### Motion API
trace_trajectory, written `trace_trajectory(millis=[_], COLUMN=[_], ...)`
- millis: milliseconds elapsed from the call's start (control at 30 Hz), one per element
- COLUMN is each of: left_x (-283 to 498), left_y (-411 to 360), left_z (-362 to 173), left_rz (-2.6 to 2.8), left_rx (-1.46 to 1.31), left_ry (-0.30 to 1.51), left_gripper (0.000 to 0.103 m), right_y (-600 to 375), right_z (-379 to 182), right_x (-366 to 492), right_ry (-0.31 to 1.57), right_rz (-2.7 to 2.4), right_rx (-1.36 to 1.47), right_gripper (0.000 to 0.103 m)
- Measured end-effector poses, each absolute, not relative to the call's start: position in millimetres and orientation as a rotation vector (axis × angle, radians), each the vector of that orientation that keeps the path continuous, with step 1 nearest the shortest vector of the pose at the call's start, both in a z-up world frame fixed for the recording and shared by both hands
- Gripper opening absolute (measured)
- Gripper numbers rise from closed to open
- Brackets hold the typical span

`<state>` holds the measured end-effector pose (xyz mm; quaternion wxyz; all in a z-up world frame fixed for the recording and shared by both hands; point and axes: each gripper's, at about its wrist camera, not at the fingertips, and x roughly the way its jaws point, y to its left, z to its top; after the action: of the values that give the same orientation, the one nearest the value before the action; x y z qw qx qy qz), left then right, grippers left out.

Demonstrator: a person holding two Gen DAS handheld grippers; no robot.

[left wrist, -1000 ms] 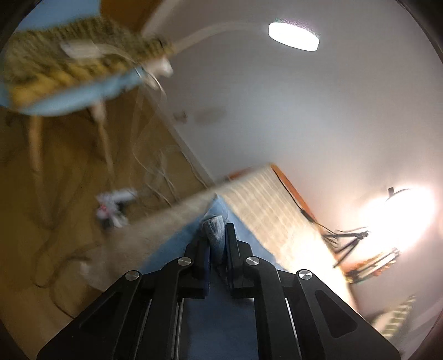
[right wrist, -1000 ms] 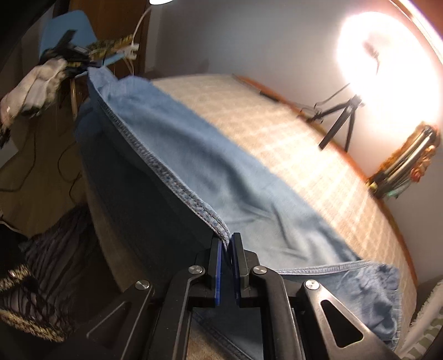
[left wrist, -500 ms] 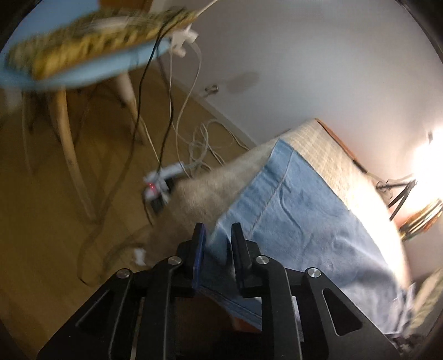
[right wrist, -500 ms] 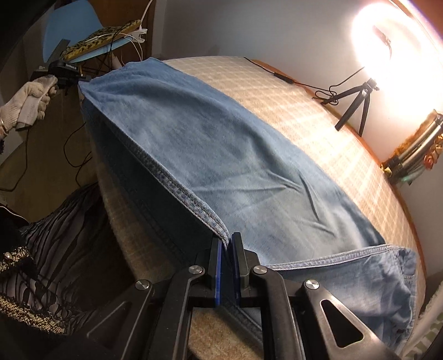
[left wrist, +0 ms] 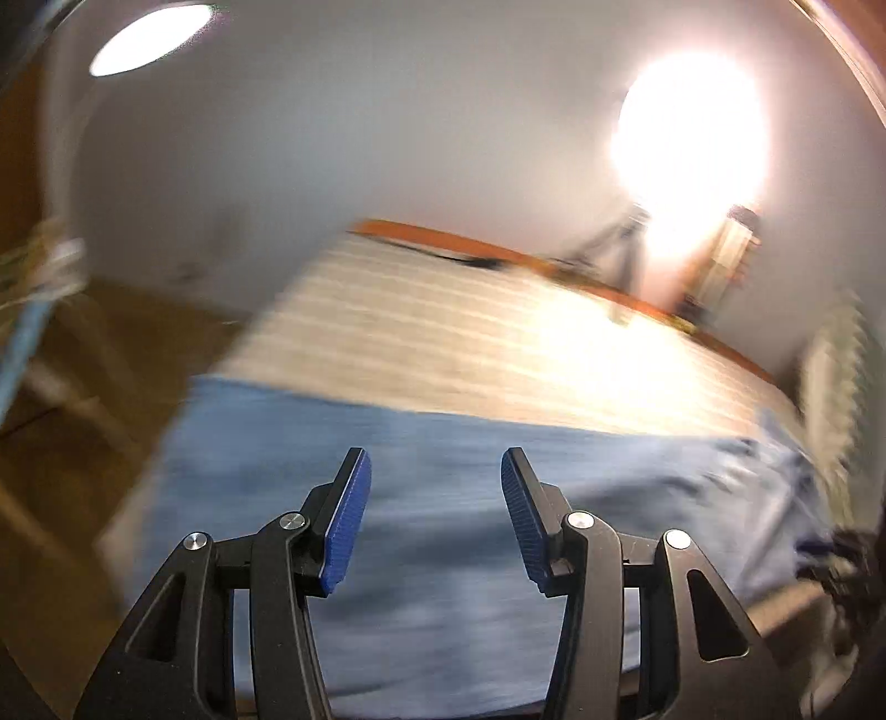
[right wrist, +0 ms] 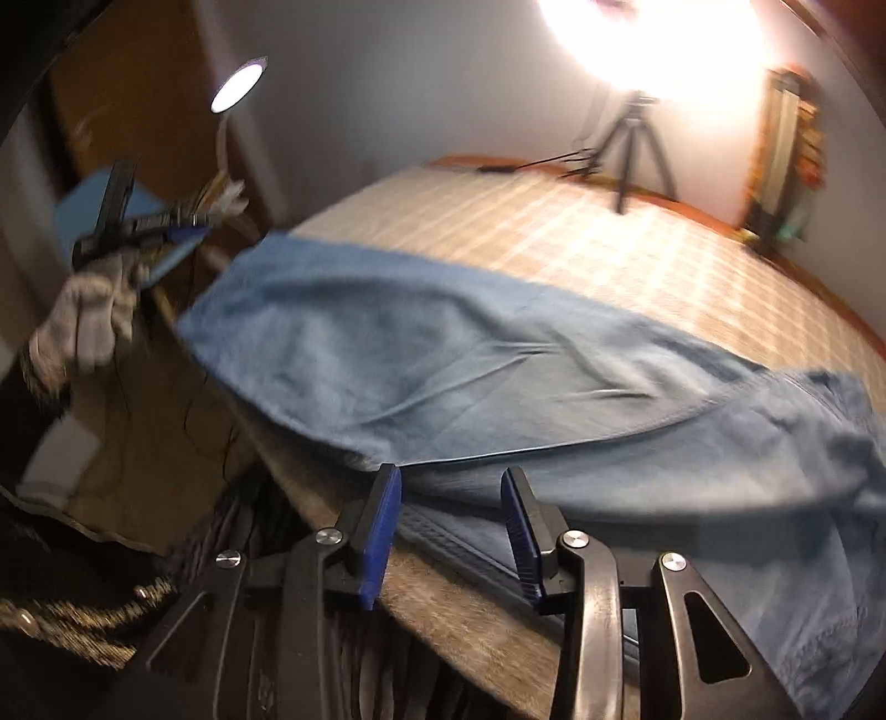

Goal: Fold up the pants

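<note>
The light blue denim pants lie flat along the near side of the bed, one leg folded over the other; they also show in the left wrist view. My left gripper is open and empty, hovering above the pants near their left end. My right gripper is open and empty, just above the pants' near edge at the bed's front. The left gripper, held in a gloved hand, also shows in the right wrist view, off the bed's left end.
The bed has a beige checked cover. A tripod and a bright lamp stand behind it. A blue chair with cables stands on the wood floor at left. Dark striped cloth hangs below the front edge.
Both grippers have opened and let go of the pants. The pants now lie flat on the bed. The left gripper has swung up to face the bed; both views are motion-blurred.
</note>
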<state>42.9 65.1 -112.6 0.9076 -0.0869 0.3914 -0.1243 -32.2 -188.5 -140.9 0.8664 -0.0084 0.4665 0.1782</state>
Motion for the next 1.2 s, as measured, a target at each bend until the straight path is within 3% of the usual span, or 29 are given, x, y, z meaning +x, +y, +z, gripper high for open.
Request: trace_trajectory(millis=[167,300,633,1100,1200], left_x=[65,73,48,40,41], left_y=[-24,-97,-198,-242,-242], left_z=[-121,-133,-164,-197,-197], left_rz=[-0.510,-0.710,-0.980,-1.067,-1.073], left_rx=[-0.157,-0.132,-0.012,0.090,0.078], left_ry=[0.883,0.952,1.084,1.175,1.177], left_gripper=[0.048,0.048,0.048,0.048,0.048], right_y=[-246,-301,-413,-459,-460], right_z=[-123,-111,-108,-202,-214], right_x=[-31,-12,85,195,199], right_ry=[0.937,0.942,1.005,1.255,1.288], right_rz=[0.158,-0.018,-0.231,-0.527,-0.553], right_rx=[0.102,0.230,0.473,0.400,0.359], right_gripper=[0.061,0.072,0.072,0.072,0.062])
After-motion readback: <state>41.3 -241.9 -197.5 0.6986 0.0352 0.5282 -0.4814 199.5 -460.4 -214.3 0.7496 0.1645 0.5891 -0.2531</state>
